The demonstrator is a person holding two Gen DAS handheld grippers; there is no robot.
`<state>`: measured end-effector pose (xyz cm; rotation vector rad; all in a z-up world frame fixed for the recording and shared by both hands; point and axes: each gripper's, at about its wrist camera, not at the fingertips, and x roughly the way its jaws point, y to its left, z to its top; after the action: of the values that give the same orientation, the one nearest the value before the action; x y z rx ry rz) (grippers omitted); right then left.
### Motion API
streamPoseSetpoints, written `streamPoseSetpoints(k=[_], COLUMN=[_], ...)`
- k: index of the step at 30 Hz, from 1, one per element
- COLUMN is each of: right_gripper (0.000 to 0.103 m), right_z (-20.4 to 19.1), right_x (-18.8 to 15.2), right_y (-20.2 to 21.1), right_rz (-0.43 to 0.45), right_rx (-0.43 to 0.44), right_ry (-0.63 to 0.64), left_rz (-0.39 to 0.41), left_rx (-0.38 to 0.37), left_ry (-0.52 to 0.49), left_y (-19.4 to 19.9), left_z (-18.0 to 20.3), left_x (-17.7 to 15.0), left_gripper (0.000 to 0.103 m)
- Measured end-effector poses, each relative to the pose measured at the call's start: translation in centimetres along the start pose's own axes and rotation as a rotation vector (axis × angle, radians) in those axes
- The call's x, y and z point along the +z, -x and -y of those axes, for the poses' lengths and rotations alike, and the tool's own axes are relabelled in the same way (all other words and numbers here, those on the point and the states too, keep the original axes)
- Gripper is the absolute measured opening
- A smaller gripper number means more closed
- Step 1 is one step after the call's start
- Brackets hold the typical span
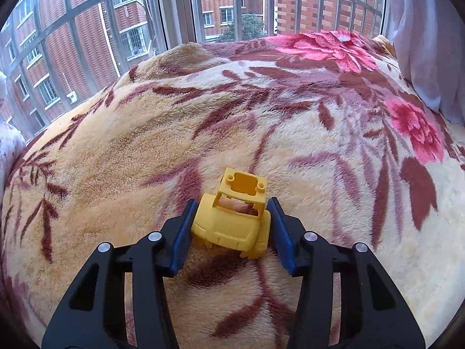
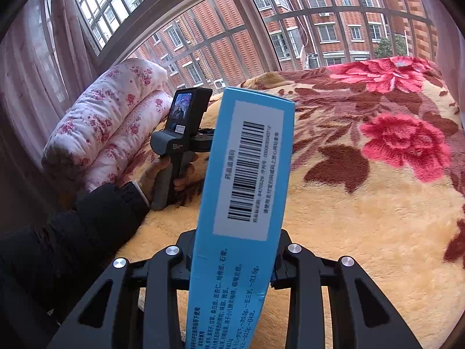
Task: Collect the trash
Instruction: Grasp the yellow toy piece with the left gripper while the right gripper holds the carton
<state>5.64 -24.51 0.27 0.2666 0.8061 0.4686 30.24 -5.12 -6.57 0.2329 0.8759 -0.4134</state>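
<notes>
Counted across both views: one yellow plastic toy cab [image 1: 232, 221], sitting between the blue pads of one left gripper [image 1: 231, 229]. One blue box [image 2: 244, 203], carrying one white barcode label [image 2: 247, 171], sits in one right gripper [image 2: 232, 264]. One floral blanket [image 1: 334, 174] covers the bed. Two folded flowered quilts [image 2: 107, 122] are stacked at the window side. One hand [image 2: 162, 174] shows in the right wrist view, wrapped around one grey handle [image 2: 165, 180]. Curtains: one in the left wrist view [image 1: 430, 43].
</notes>
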Motion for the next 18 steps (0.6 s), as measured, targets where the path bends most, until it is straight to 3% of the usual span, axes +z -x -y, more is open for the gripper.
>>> streamPoseSetpoints(k=[10, 18], right_gripper=[0.033, 0.033], right_z=[-0.6, -2.4], right_x=[-0.7, -2.2], right_y=[0.9, 2.4], right_rz=[-0.002, -0.004], right_rx=[0.006, 0.011], right_ry=[-0.001, 0.007], left_rz=[0.016, 0.04], left_rx=[-0.017, 0.014], left_ry=[0.077, 0.105], left_y=[4.4, 10.4], left_z=[0.4, 1.9], left_x=[-1.2, -4.8], left_gripper=[0.048, 0.049])
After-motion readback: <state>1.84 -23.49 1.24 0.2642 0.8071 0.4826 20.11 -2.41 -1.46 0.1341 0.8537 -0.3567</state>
